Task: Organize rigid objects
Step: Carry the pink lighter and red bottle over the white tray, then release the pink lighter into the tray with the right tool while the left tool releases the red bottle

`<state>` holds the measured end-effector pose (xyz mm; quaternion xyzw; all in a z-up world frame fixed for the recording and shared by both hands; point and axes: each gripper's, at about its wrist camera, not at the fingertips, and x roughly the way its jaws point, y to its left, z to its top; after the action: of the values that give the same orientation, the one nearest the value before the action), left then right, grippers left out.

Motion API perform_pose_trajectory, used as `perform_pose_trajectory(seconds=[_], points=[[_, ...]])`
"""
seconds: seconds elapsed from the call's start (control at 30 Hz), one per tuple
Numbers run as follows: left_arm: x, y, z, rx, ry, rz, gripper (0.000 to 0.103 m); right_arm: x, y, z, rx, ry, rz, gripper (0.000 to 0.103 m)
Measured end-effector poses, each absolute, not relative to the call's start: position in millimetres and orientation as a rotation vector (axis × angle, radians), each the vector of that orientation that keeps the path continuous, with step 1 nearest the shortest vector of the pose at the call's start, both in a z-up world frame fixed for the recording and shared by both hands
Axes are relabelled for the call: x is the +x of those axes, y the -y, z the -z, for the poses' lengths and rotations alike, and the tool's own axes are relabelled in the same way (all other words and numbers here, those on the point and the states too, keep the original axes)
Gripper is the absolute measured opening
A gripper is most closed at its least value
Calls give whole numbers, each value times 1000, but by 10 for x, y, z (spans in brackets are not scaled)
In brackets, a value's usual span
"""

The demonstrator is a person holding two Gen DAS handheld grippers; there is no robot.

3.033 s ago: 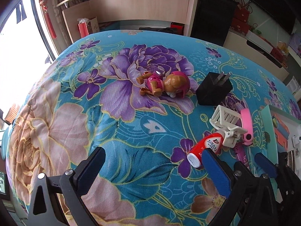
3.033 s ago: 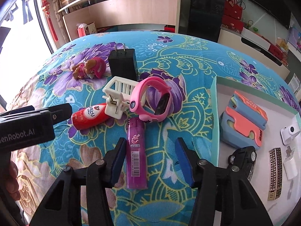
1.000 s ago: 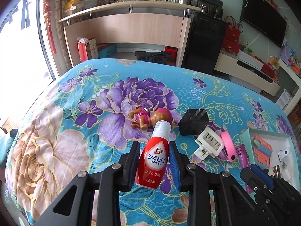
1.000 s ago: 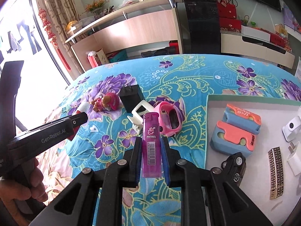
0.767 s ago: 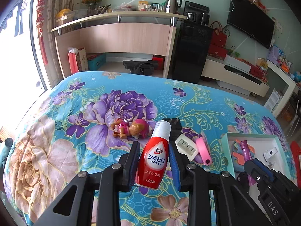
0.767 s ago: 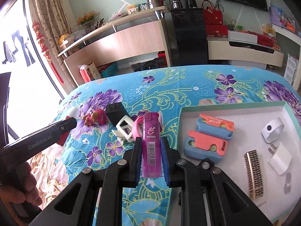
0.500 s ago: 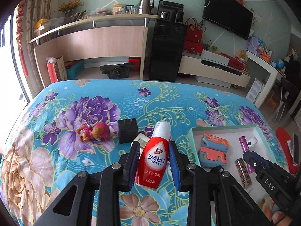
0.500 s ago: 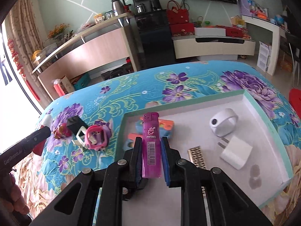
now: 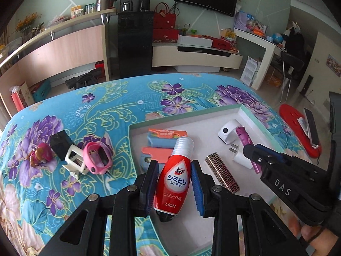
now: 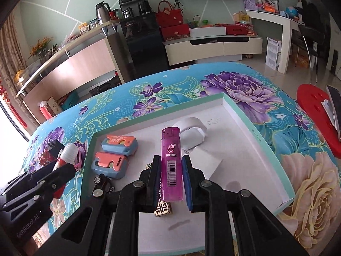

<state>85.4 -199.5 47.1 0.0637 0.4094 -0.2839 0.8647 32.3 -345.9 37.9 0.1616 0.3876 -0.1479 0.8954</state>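
My left gripper [image 9: 174, 185] is shut on a red stain-remover bottle [image 9: 174, 176] with a white cap, held above the near left part of the white tray [image 9: 247, 115] with mint rim. My right gripper [image 10: 171, 178] is shut on a purple lighter [image 10: 171, 164], held upright over the tray's [image 10: 238, 115] middle. The right gripper [image 9: 263, 157] with the lighter [image 9: 245, 138] shows at right in the left wrist view. The left gripper [image 10: 53, 170] with the bottle [image 10: 68, 152] shows at left in the right wrist view.
In the tray lie two blue-and-orange cases [image 10: 113, 162], a white ring-shaped device [image 10: 192, 131], a white plug [image 9: 239, 156], a patterned gold bar [image 9: 222, 175] and a small black toy car [image 10: 102, 183]. On the floral cloth at left stand a pink watch [image 9: 97, 159], a white clip [image 9: 73, 162], a black charger [image 9: 60, 144] and a toy figure [image 9: 40, 154].
Both grippers have swung right from the loose objects on the cloth to above the tray, each still shut on its object. The tray now fills the lower middle of both views.
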Motion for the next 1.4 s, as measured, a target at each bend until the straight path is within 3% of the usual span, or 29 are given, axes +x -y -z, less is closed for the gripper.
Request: perform_pose_trajectory(seconds=[0.87,1.4], points=[[815,2276,-153,183,-956,634,33,409,3473,-40,351,-944,259,21],[866,2039,-410,141,-897,600,34,359,3460,-230,358,-860,254,21]])
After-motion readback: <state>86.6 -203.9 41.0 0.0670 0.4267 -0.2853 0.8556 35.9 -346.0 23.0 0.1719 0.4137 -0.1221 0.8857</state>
